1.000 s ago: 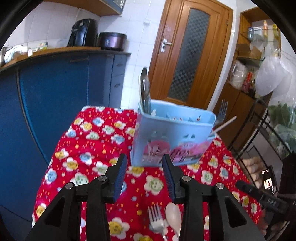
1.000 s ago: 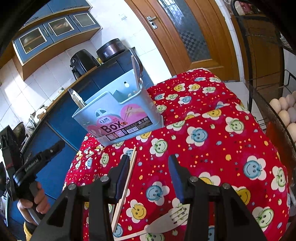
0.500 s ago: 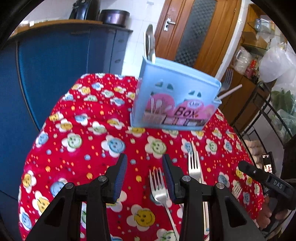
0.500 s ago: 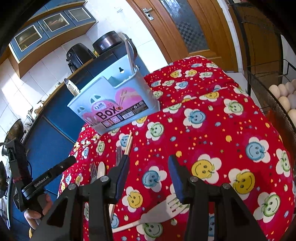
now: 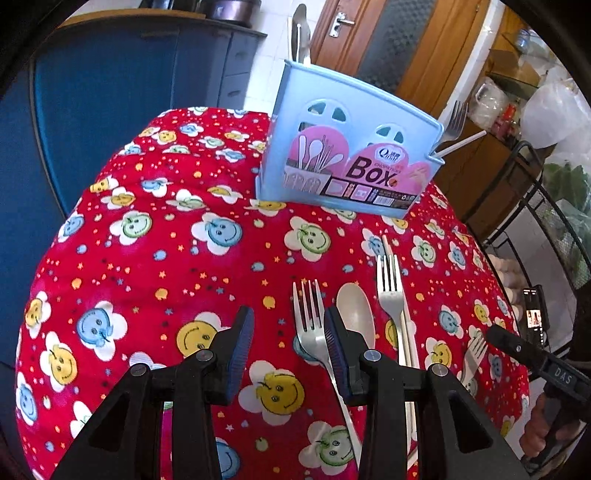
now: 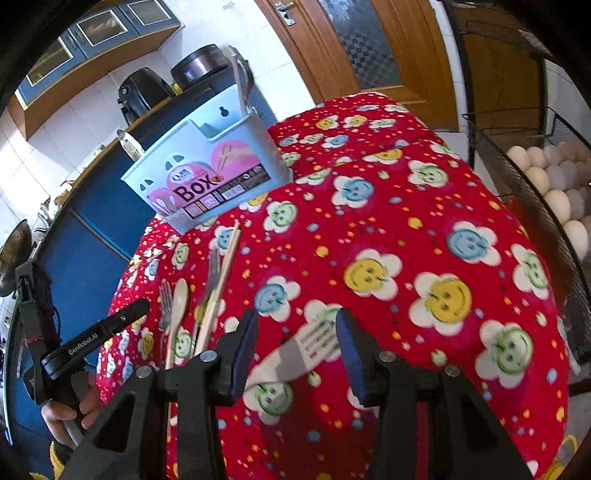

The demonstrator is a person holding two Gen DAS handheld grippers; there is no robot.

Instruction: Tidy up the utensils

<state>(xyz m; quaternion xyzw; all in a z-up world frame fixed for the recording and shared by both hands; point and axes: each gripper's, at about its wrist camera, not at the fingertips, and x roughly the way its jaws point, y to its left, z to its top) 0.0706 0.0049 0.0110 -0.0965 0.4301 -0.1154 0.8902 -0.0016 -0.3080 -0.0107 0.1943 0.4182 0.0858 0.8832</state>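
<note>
1. Left gripper (image 5: 289, 339) fingers parted, empty; steel fork (image 5: 314, 328) just inside the right finger, handle running back beneath it.
2. Right gripper (image 6: 295, 343) fingers parted, empty; pale fork (image 6: 299, 350) lying slantwise between them.
3. Utensil box (image 5: 347, 162) well ahead on the desk (image 5: 166, 236).

Cutlery count on the red flowered cloth (image 5: 155, 258)

One light-blue utensil box (image 5: 347, 147) stands on the cloth. Lying loose are three forks: a steel fork (image 5: 310, 321), a second steel fork (image 5: 389, 284) and a pale fork (image 6: 306, 347) seen from the right wrist. There is one spoon (image 5: 354, 310) and one pair of chopsticks (image 6: 221, 280). Upright in the box are one more fork (image 5: 456, 118), one white stick-like piece (image 5: 461, 144) and some steel handles (image 5: 301, 33) too overlapped to count.
</note>
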